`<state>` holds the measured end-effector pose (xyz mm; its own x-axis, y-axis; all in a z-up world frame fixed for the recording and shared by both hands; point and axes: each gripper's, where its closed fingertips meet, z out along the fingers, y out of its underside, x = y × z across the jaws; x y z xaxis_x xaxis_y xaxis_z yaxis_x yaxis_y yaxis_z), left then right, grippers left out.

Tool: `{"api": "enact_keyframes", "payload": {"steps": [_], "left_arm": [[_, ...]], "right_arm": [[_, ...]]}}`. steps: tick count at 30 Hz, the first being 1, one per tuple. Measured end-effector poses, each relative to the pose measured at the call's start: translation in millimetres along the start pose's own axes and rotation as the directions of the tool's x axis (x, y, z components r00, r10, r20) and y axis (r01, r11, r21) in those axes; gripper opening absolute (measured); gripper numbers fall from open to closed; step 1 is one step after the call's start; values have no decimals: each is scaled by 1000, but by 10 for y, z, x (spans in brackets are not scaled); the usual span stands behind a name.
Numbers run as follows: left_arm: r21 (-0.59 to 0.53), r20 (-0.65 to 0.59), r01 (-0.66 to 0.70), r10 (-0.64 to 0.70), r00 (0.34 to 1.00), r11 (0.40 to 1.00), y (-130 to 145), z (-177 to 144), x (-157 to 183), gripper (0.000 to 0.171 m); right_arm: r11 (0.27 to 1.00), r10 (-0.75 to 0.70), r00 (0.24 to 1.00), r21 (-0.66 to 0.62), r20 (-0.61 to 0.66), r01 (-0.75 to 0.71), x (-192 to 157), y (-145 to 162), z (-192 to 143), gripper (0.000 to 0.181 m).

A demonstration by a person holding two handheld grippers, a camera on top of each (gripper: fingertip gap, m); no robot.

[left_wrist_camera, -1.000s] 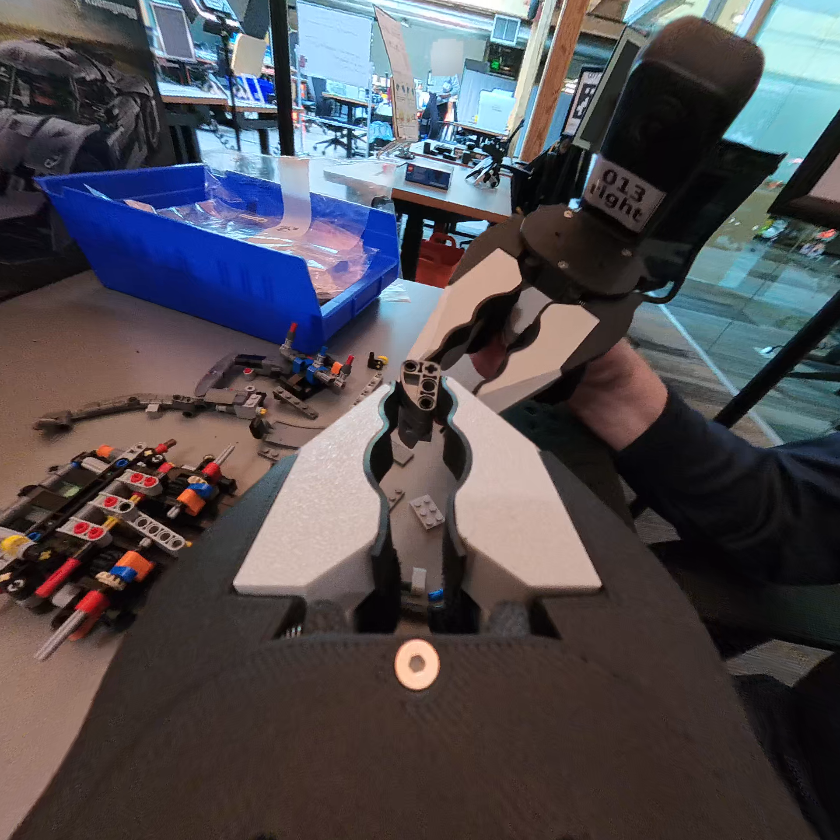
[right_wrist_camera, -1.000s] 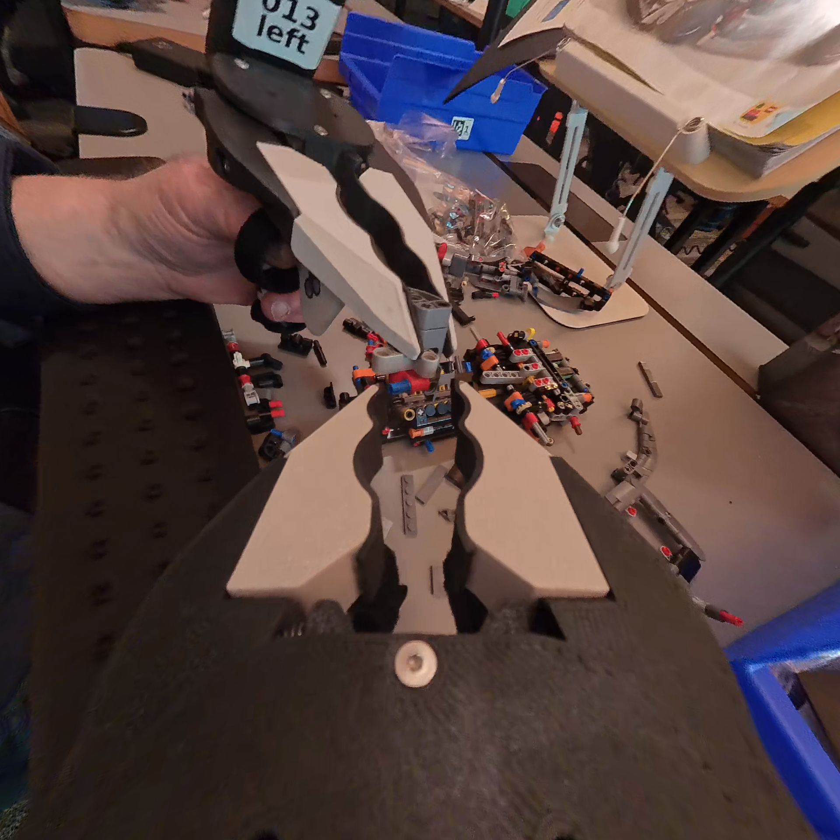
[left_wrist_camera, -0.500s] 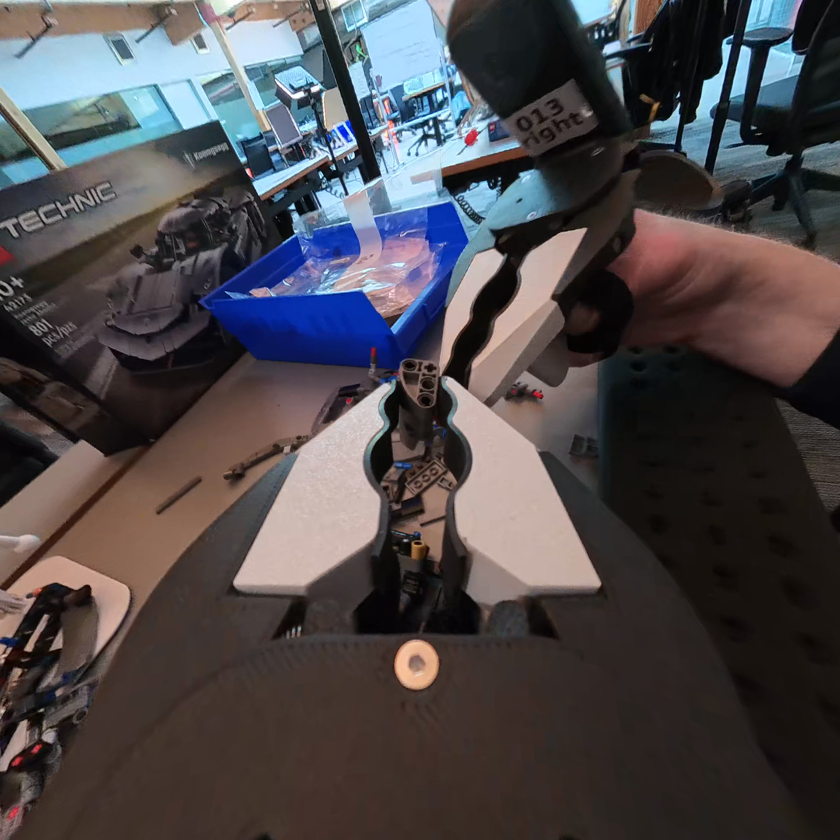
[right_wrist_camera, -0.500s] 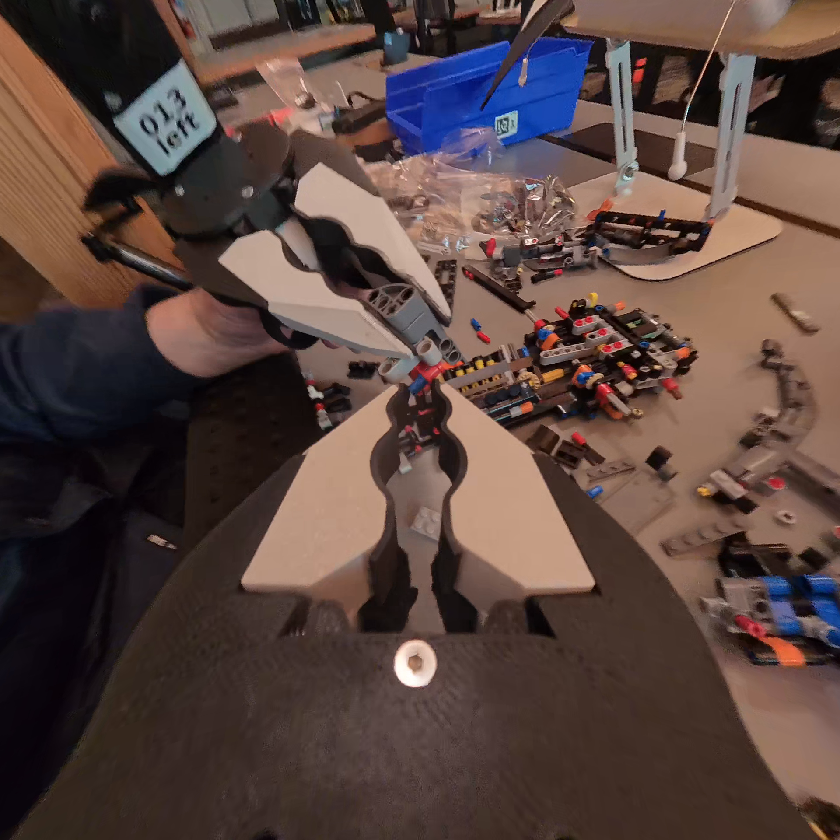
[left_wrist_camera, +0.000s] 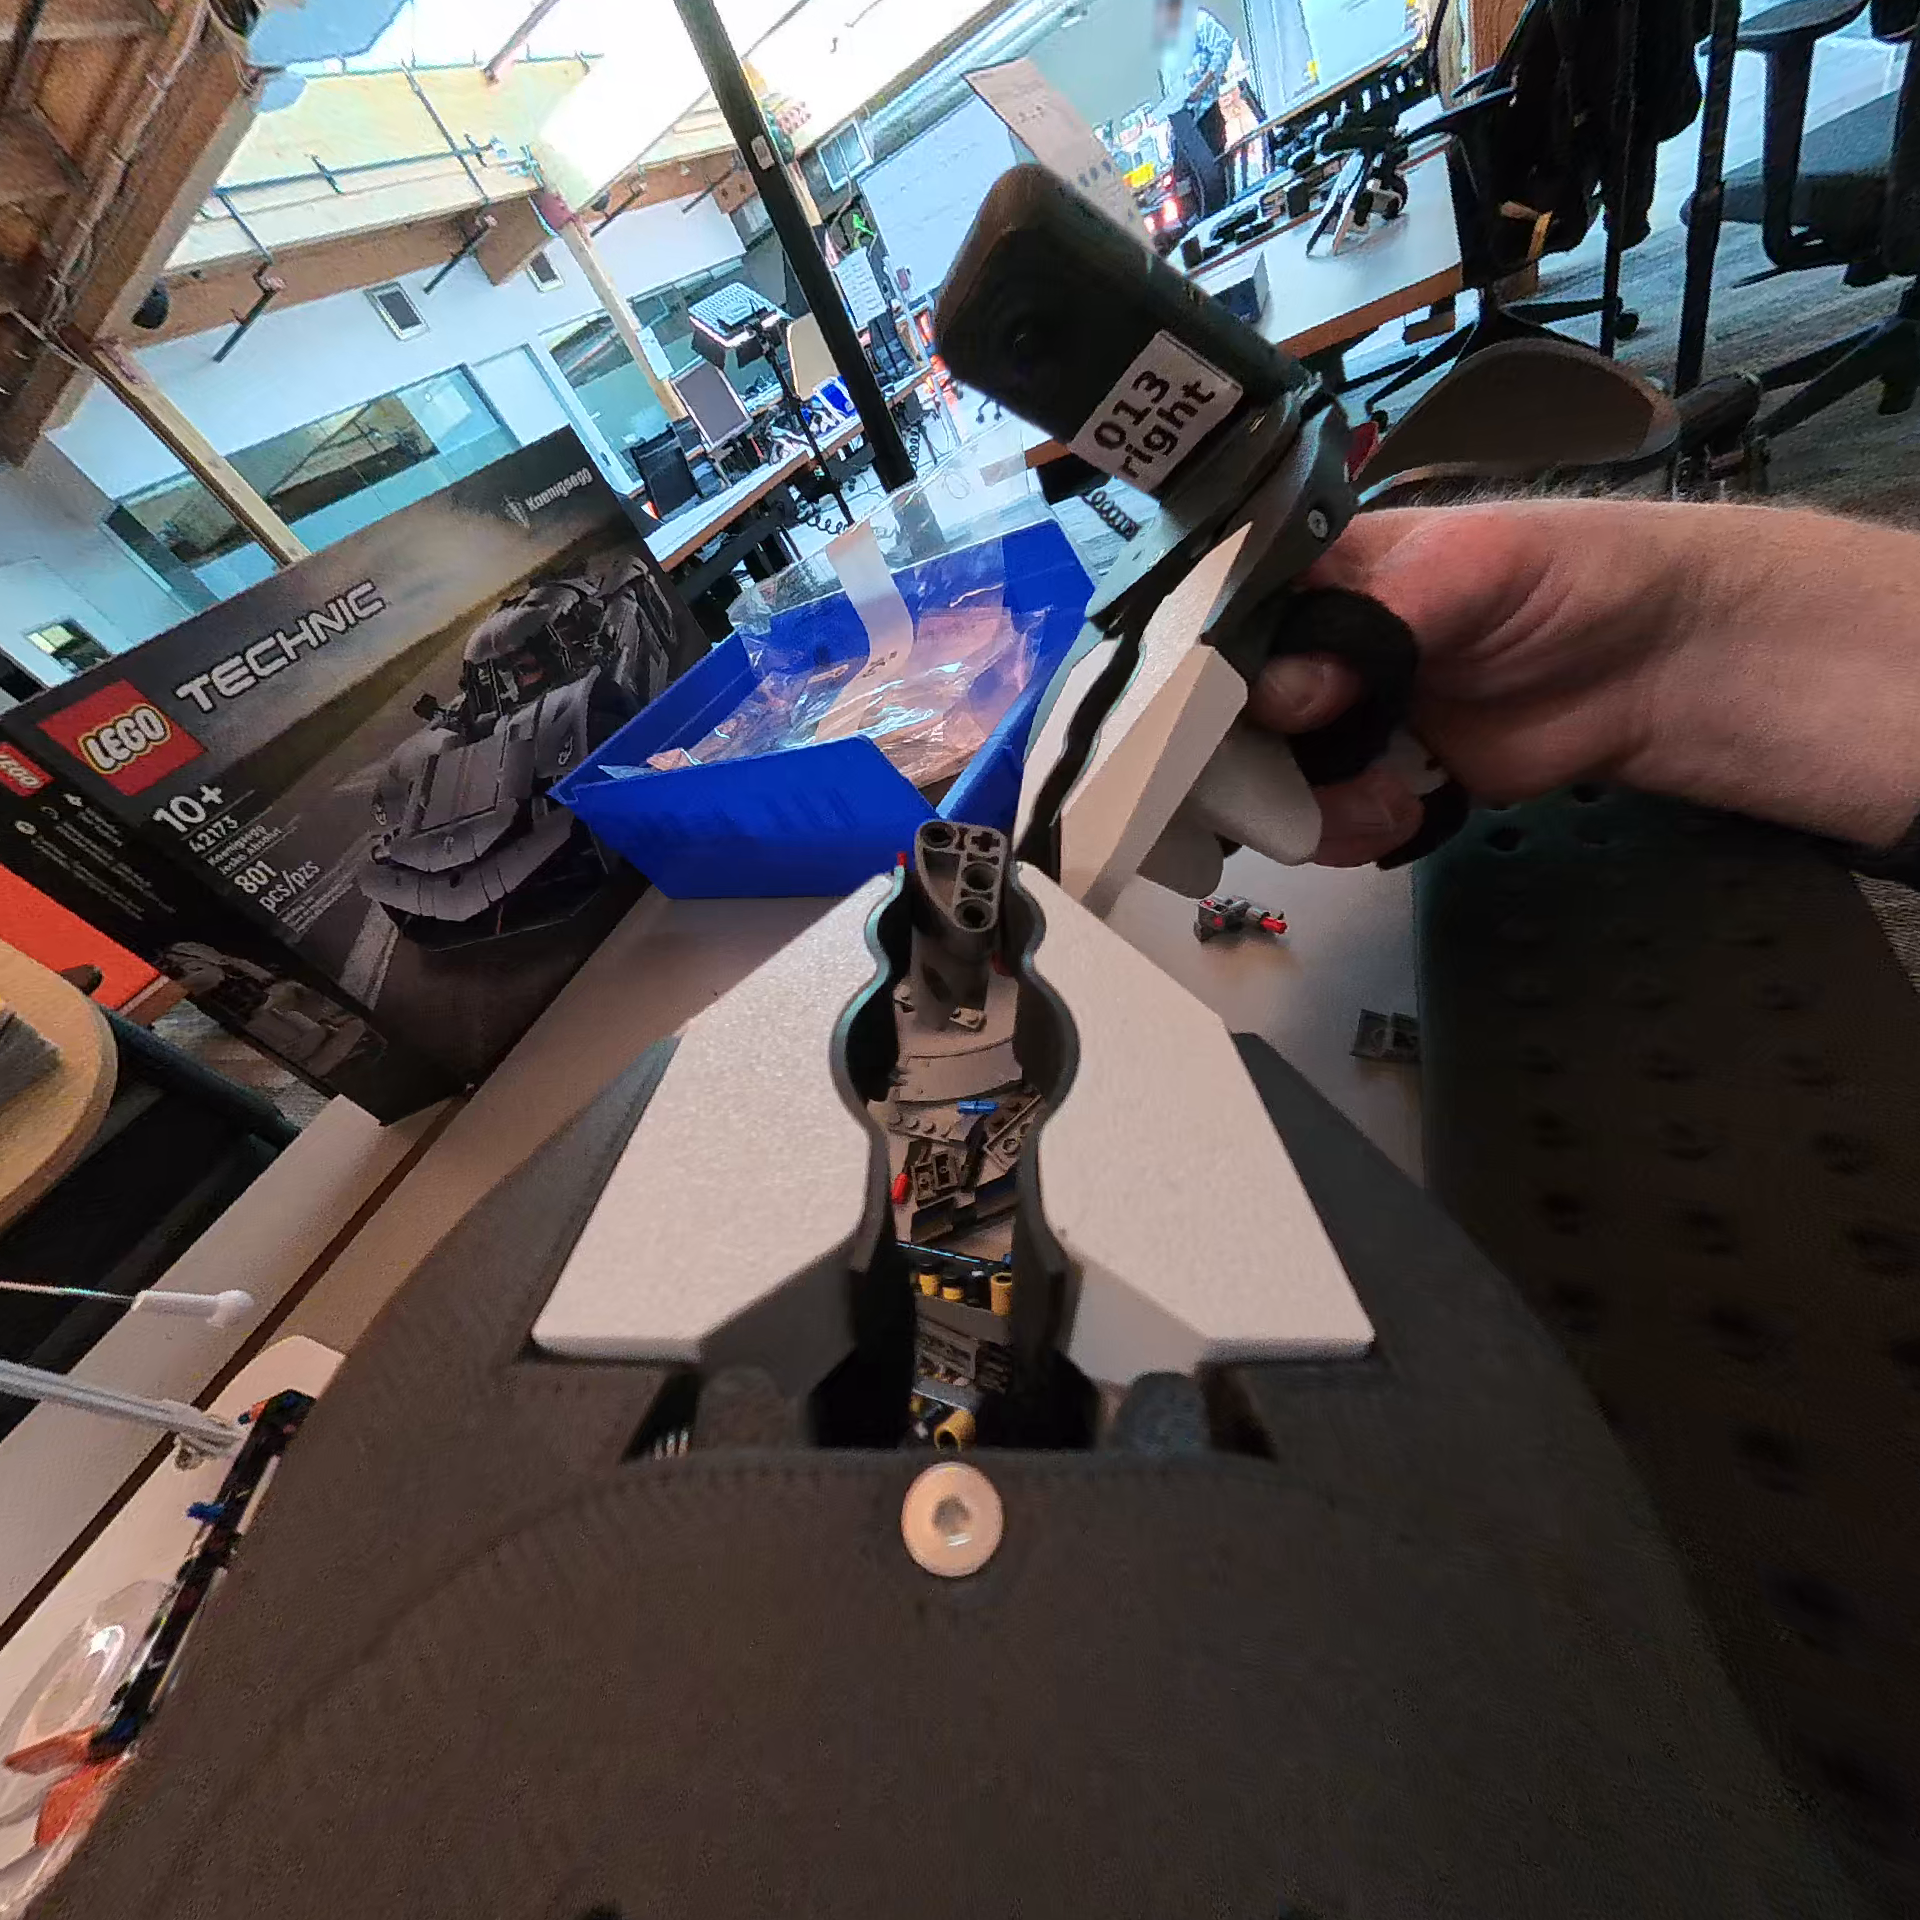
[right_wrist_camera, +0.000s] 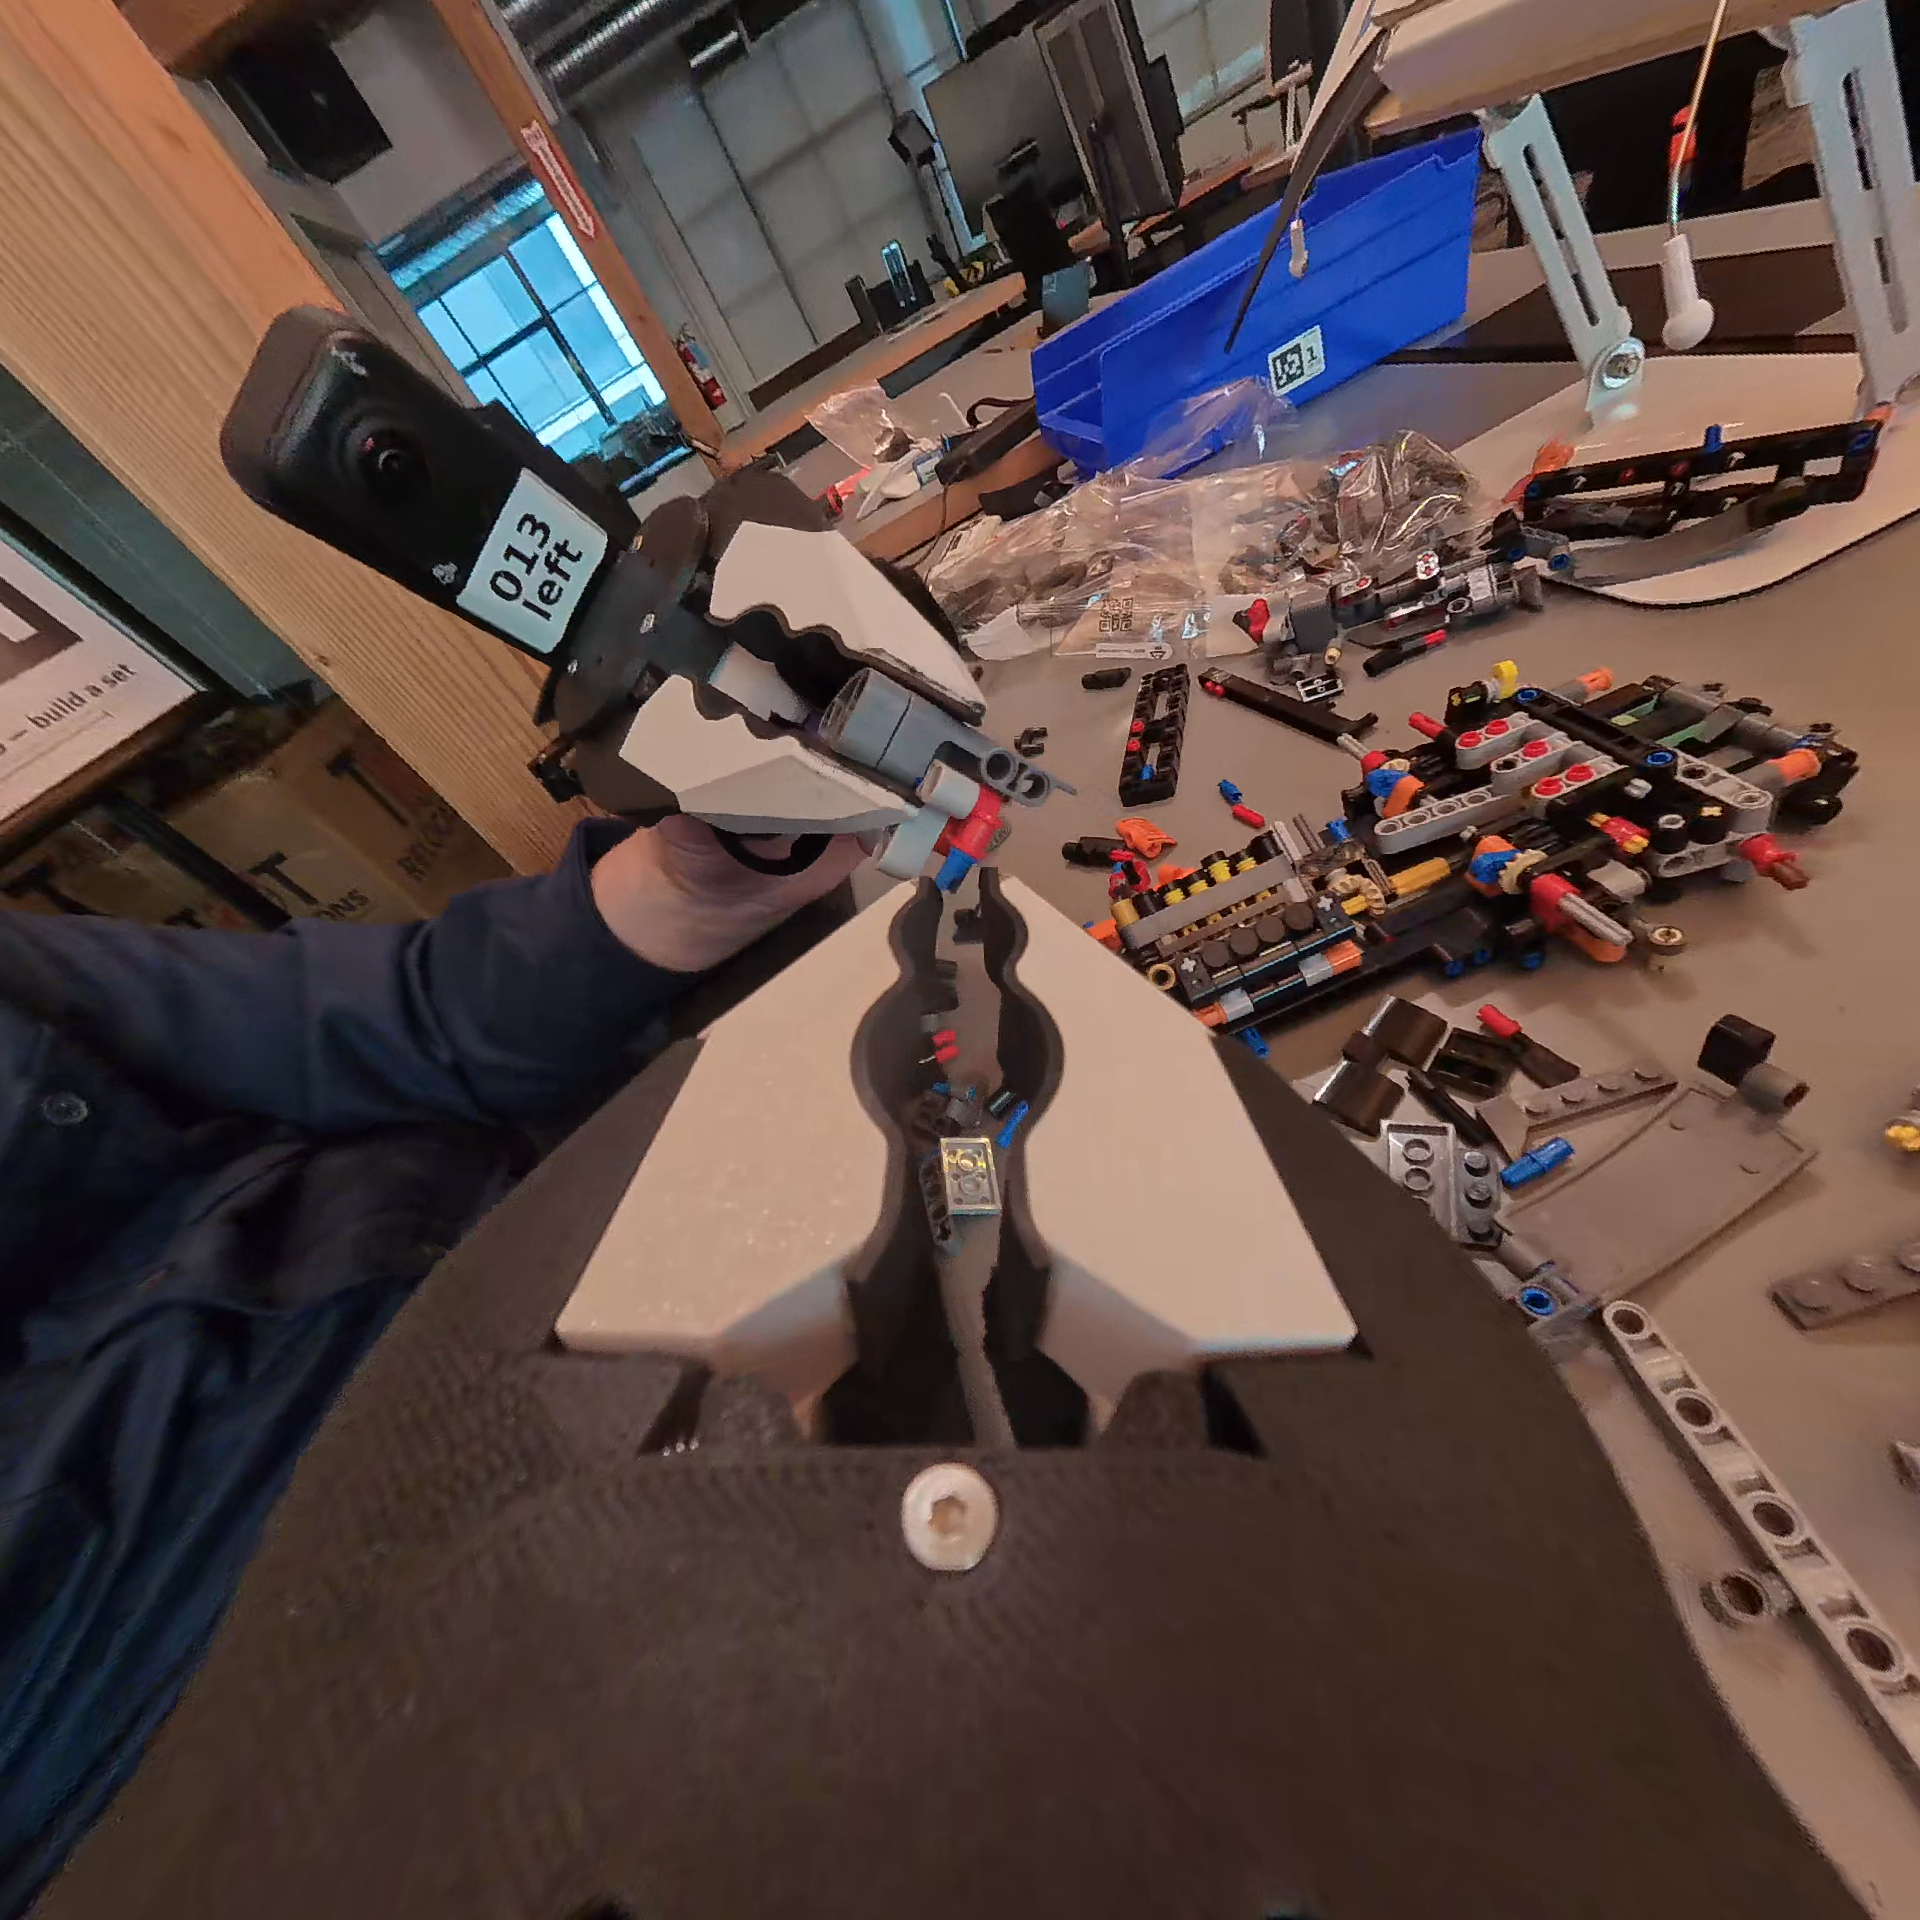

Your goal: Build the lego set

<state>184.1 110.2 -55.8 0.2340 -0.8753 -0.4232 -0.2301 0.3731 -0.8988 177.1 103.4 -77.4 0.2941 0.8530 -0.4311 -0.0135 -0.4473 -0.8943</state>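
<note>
My left gripper (left_wrist_camera: 956, 894) is shut on a small grey Technic assembly (left_wrist_camera: 961, 883) and holds it up above the table. In the right wrist view the left gripper (right_wrist_camera: 977, 790) comes in from the left, and the assembly (right_wrist_camera: 904, 727) has a red and blue pin (right_wrist_camera: 966, 836) at its lower end. My right gripper (right_wrist_camera: 956, 894) is right under that pin. Its jaws are almost together, with the pin's blue end between the tips. In the left wrist view the right gripper (left_wrist_camera: 1039, 857) touches the assembly from the right.
A partly built chassis (right_wrist_camera: 1507, 852), loose grey plates (right_wrist_camera: 1642, 1174), a long grey beam (right_wrist_camera: 1745, 1496) and bags of parts (right_wrist_camera: 1195, 551) lie on the grey table. A blue bin (left_wrist_camera: 831, 748) and the set's box (left_wrist_camera: 312, 748) stand behind. A white stand (right_wrist_camera: 1558, 239) is at the back right. Only a small space, under 4 cm, lies between the two pairs of fingers.
Both grippers have swung round and tilted while staying tip to tip. The right gripper's jaws have narrowed and now sit at the pin on the left gripper's assembly.
</note>
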Motion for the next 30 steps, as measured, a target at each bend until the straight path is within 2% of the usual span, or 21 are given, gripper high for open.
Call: {"api": "enact_keyframes", "payload": {"steps": [4,12,22,23,25,30], "left_arm": [[5,14,-27,27,1000,1000,-28,-9,6,13],[28,9,14,-15,1000,999,-56,-23,-10,16],[-38,21,34,-33,999,999,82,30,-54,16],[-47,17,32,-32,999,998,100,38,-46,14],[-61,34,0,2,999,998,112,40,-47,0],[-86,48,-9,13,999,996,154,40,-74,0]], "right_arm": [[1000,10,999,8,34,-11,-39,-13,0,3],[992,-121,992,-23,-29,121,-77,-25,27,0],[942,-336,914,-78,-228,327,42,-93,-36,0],[935,-355,906,-69,-233,348,20,-117,-42,0],[931,-363,904,-56,-226,360,-12,-140,-46,0],[935,-354,903,-67,-245,348,35,-127,-52,0]]}}
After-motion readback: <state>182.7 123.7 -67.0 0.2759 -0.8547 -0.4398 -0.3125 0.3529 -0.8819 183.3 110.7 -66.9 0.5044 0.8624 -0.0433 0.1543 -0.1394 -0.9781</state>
